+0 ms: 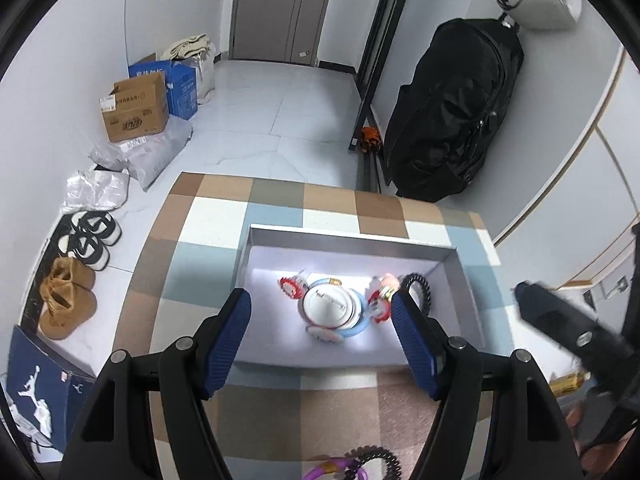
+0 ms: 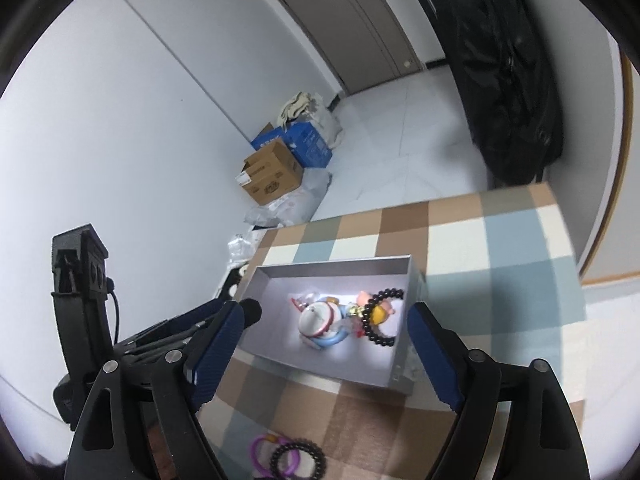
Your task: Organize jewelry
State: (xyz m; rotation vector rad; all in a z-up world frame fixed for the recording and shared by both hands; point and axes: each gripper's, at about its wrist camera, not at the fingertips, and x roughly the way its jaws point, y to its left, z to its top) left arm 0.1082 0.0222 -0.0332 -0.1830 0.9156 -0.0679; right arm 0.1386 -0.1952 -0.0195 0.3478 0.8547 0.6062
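Observation:
A grey open box (image 1: 352, 236) (image 2: 332, 265) stands on the checked tablecloth. Inside lie a white round disc (image 1: 330, 306) (image 2: 316, 316) on a light blue ring (image 1: 360, 326), red-and-white trinkets (image 1: 290, 286), a small pink figure (image 1: 388, 282) and a black bead bracelet (image 1: 425, 286) (image 2: 383, 293). My left gripper (image 1: 320, 300) hovers open over the box, nothing between its blue pads. My right gripper (image 2: 326, 308) is open wide above the box's near side, empty. Purple rings (image 2: 260, 450) (image 1: 320, 470) and another black bead bracelet (image 2: 316, 450) (image 1: 384, 456) lie on the cloth nearer me.
The table's far edge drops to a white tiled floor. Cardboard boxes (image 1: 136, 110) and shoes (image 1: 66, 300) line the left wall. A black bag (image 1: 456, 112) hangs at the right. The right gripper's body (image 1: 568, 324) shows blurred at the right in the left wrist view.

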